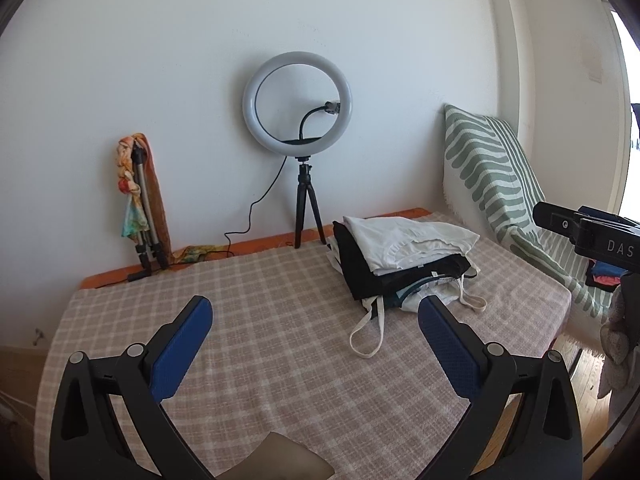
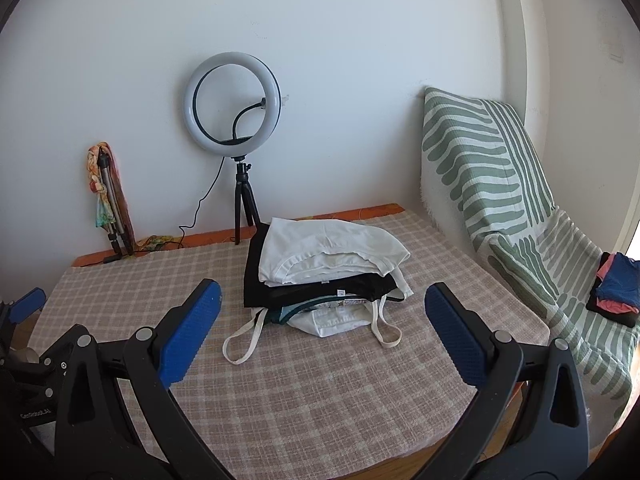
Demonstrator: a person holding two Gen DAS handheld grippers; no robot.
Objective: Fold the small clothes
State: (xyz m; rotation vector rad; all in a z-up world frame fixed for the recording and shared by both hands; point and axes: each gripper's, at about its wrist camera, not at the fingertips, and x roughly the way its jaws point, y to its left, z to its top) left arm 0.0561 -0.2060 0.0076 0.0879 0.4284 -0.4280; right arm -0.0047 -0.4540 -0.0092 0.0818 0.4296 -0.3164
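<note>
A stack of folded clothes [image 1: 404,258] [image 2: 328,268] rests on the checked tablecloth [image 1: 280,360] [image 2: 320,392], a white garment on top, black ones beneath, and a white piece with long straps [image 2: 244,340] at the bottom. My left gripper [image 1: 316,312] is open over the cloth, left of and nearer than the stack, with nothing between its blue pads. My right gripper [image 2: 322,300] is open too, its fingers framing the stack's front from a distance, not touching it. The right gripper's body shows at the left wrist view's right edge.
A ring light on a small tripod [image 1: 298,104] [image 2: 232,106] stands against the wall behind the stack. A folded tripod with a colourful scarf [image 1: 140,200] [image 2: 108,196] leans at back left. A green-striped covered seat [image 2: 520,216] on the right holds more folded clothes [image 2: 616,288].
</note>
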